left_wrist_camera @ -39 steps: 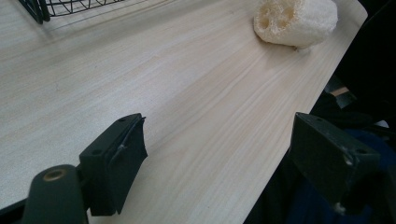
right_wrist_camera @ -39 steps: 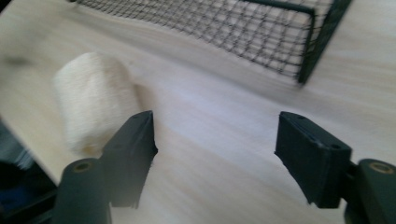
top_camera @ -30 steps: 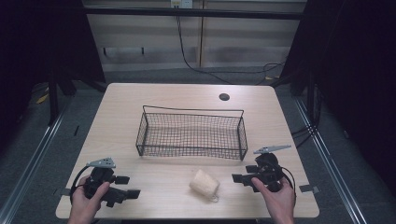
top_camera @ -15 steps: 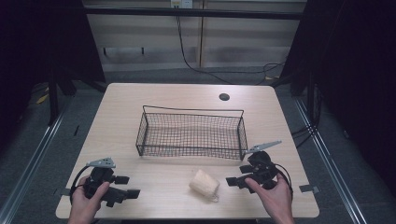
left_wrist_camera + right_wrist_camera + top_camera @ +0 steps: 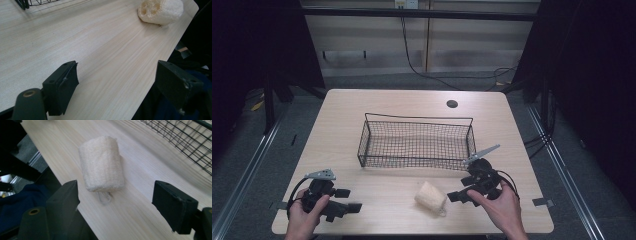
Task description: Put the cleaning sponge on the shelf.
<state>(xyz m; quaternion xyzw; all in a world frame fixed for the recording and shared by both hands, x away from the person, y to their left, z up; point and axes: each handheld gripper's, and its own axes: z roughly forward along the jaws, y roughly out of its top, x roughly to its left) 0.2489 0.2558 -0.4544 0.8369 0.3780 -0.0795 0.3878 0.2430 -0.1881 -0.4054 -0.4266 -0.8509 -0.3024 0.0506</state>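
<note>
Two grippers up, one loofah (image 5: 430,196) in play.

High view: our right gripper (image 5: 461,194) has swung in over the last second from the right edge of the surface (image 5: 362,115) and now sits just beside the loofah, fingers pointing at it, not touching. Left gripper (image 5: 346,200) hasn't moved, parked well to the loofah's other side. Wire basket (image 5: 417,142) is just beyond both, nothing in it.

Left gripper view: fingers (image 5: 62,86) wide apart, bare wood between them; loofah (image 5: 160,11) far ahead, off to the right-hand finger's side.

Right gripper view: fingers (image 5: 66,200) wide apart, loofah (image 5: 102,170) just ahead of the gap, nearer the left-hand finger, its loop toward us.

We read this as the approach for a right-side pick, probably bound for the basket; needs a bit more forward travel before closing.
</note>
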